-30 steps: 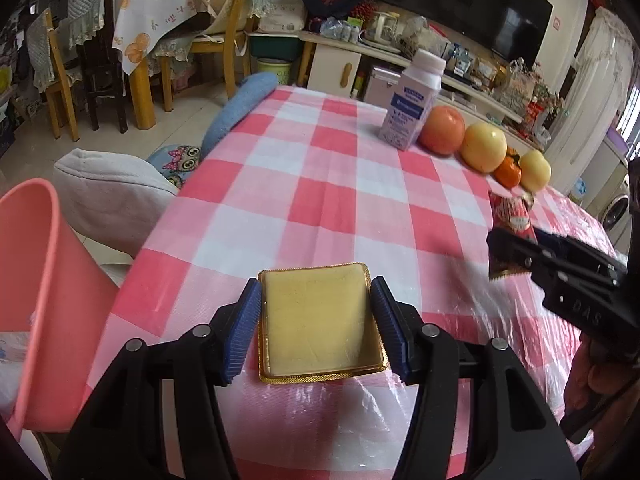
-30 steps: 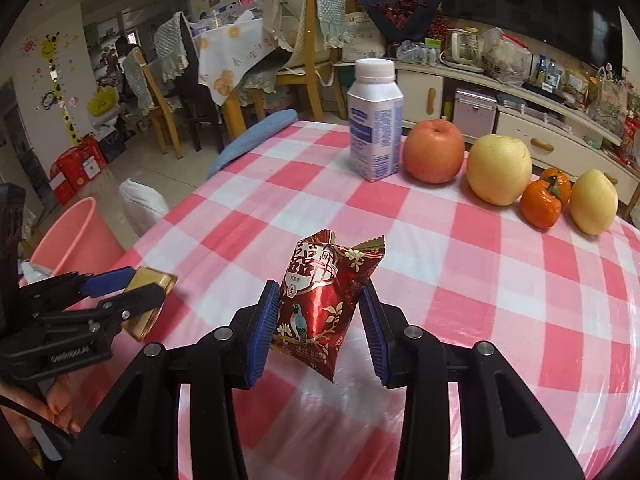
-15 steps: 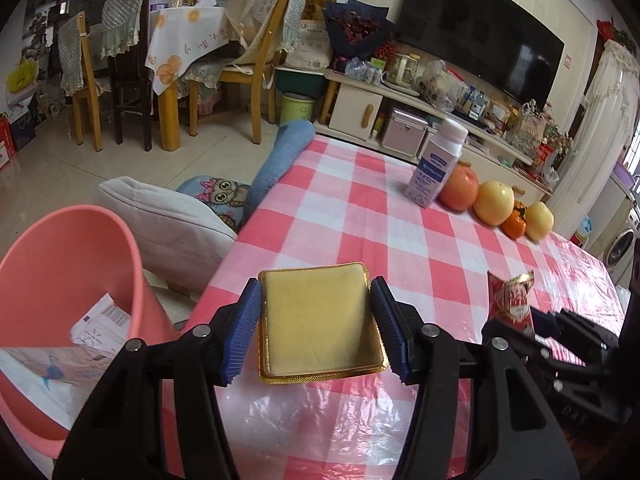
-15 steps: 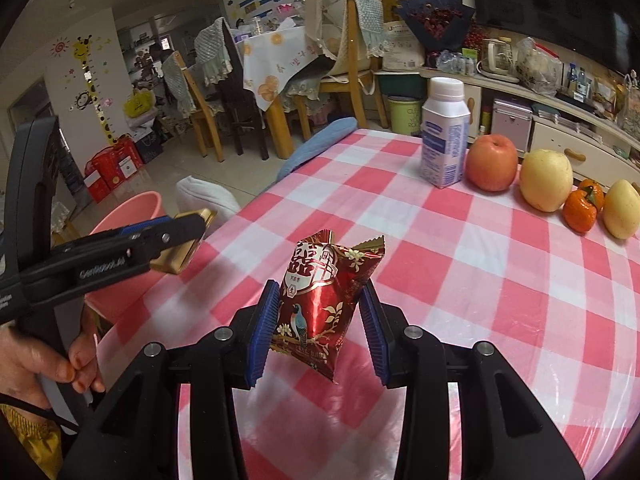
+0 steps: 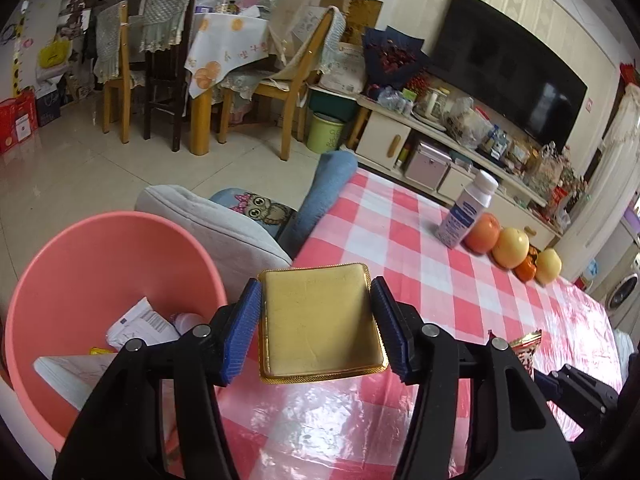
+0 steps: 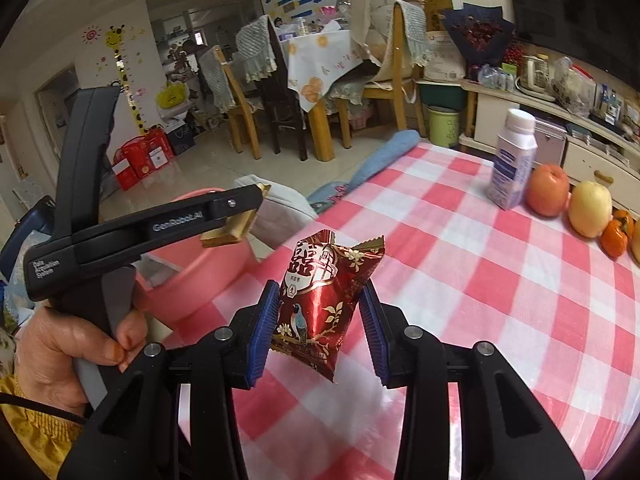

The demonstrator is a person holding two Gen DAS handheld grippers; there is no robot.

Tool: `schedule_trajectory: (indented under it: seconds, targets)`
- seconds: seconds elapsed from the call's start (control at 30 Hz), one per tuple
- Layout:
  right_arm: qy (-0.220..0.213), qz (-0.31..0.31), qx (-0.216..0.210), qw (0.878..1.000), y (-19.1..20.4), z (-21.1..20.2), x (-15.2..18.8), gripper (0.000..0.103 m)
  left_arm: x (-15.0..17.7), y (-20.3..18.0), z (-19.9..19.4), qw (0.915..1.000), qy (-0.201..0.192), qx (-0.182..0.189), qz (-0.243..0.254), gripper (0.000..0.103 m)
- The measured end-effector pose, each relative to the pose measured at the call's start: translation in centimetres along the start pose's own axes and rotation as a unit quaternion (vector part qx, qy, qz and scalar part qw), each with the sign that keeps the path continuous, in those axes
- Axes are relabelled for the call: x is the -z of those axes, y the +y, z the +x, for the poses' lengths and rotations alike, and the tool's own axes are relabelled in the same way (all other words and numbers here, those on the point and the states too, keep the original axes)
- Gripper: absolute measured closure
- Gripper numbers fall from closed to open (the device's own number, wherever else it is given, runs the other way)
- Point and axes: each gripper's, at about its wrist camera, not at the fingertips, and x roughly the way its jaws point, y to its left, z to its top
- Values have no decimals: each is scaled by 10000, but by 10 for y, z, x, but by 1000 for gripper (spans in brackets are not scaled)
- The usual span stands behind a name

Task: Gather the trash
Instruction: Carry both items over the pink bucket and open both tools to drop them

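My left gripper (image 5: 316,328) is shut on a flat gold tray (image 5: 320,322), held in the air at the table's left edge, just right of the pink bin (image 5: 80,280). In the right wrist view the same gold tray (image 6: 230,232) shows edge-on in the left gripper (image 6: 240,216) above the pink bin (image 6: 196,268). My right gripper (image 6: 318,316) is shut on a red foil snack wrapper (image 6: 324,300) over the checked tablecloth (image 6: 500,280). The tip of that wrapper (image 5: 526,346) peeks in at the lower right of the left wrist view.
The bin holds paper scraps (image 5: 140,322). A milk bottle (image 6: 514,160), an apple (image 6: 548,188), a yellow apple (image 6: 590,208) and an orange fruit (image 6: 616,236) stand at the table's far edge. A grey cushion (image 5: 208,220) and a blue one (image 5: 324,188) lie beside the table. Chairs stand beyond.
Both grippers have risen and swung left toward the pink bin, each keeping its grip. The bin's inside now shows in the left wrist view.
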Motion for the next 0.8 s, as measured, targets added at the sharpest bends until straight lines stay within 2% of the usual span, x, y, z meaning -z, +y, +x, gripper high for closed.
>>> schedule_trajectory:
  seconds: [0.3, 0.6, 0.8]
  targets:
    - [61, -423, -353, 9985, 59, 23, -29, 61, -14, 52, -18, 9977, -265, -253, -569, 46]
    - [196, -954, -639, 9932, 118, 61, -52, 61, -20, 132, -39, 9853, -499, -666, -1489, 46]
    - [255, -1168, -723, 9902, 147, 89, -60, 59, -21, 155, -36, 9810, -459, -743, -1731, 46]
